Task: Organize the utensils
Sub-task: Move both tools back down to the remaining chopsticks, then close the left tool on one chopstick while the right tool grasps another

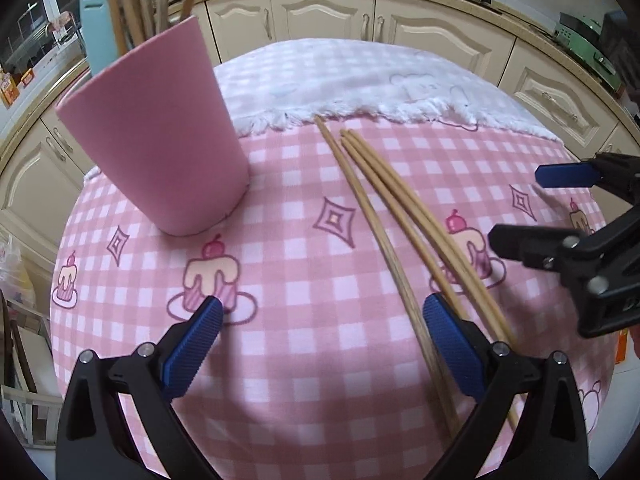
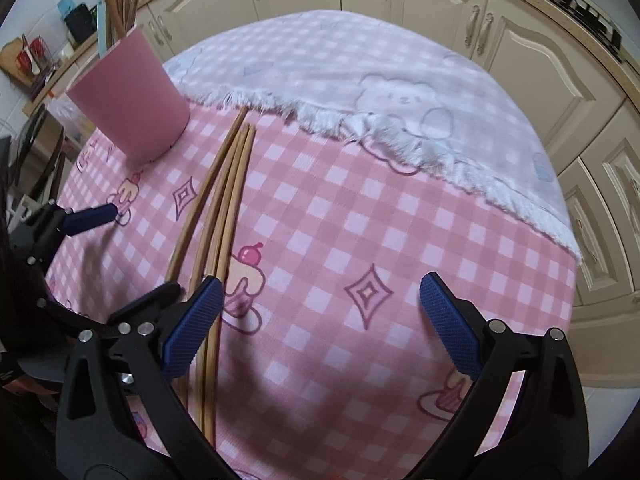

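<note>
On the pink checked tablecloth with cupcake prints [image 1: 304, 280], seen from the left wrist camera, the left gripper [image 1: 320, 320] hovers with its blue-padded fingers spread wide and nothing between them. A loose bundle of long wooden chopsticks [image 1: 384, 216] lies on the cloth, running under the right-hand finger, so most of it sits just to the right of the gap. A tall pink cup [image 1: 160, 136] holding more wooden sticks and a pale blue utensil handle [image 1: 96, 20] stands upright at far left. The right gripper [image 1: 516, 208] reaches in from the right edge, fingers apart, near the chopsticks. From the right wrist camera, the right gripper [image 2: 320, 308] is likewise agape and empty; the chopsticks [image 2: 228, 192] pass beneath its left finger, the cup [image 2: 128, 96] beyond them. The left gripper [image 2: 96, 216] shows at left; a white fringed towel [image 2: 360, 92] covers the far side.
</note>
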### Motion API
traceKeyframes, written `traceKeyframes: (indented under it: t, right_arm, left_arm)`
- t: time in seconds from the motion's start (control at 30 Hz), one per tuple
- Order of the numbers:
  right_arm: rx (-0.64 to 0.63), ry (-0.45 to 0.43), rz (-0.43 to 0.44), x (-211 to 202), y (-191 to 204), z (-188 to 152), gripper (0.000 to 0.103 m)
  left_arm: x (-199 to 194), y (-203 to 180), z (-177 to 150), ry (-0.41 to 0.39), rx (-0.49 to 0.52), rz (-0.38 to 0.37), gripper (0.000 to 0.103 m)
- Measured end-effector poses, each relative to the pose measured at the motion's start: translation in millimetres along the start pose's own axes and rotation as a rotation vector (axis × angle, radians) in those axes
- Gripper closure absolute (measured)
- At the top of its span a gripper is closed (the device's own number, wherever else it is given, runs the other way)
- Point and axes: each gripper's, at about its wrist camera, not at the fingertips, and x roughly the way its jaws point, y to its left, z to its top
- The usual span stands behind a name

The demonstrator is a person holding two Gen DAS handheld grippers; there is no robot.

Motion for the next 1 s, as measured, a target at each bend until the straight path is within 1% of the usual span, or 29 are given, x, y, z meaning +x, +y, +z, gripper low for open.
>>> traceKeyframes:
  t: [0.2,0.3,0.4,0.67,0.7,0.77,0.9,1.0]
  right_arm:
    - [-0.042,0.019,-0.019,8,16,7,0.006]
    - [-0.067,0.04,-0.066,14,20,8,0.006]
    - [-0.069,0.052,-0.085,14,21,9,0.006]
    - [-0.072,0.099,-0.073,22,31,12,0.007]
    - [-0.075,0.111,-0.086,25,31,12,0.007]
    - [-0.084,0.112,-0.095,25,33,13,0.009]
    - [-0.064,0.108,-0.086,21,32,15,0.019]
    - [-0.038,0.104,-0.068,19,28,22,0.025]
  left_arm:
    - [-1,10,0,0.0,-0.006,0.011,0.005]
    - [0,12,1,0.0,-0.004,0.017,0.005]
    - [1,12,2,-0.002,0.002,0.021,0.005]
    - [1,11,3,-0.004,0.034,0.034,0.005]
    - [1,11,3,-0.004,0.04,0.036,0.005]
    - [1,10,4,-0.003,0.046,0.038,0.005]
    - [1,8,16,-0.009,0.079,0.057,0.005]
    - [4,6,28,-0.003,0.097,0.049,0.005]
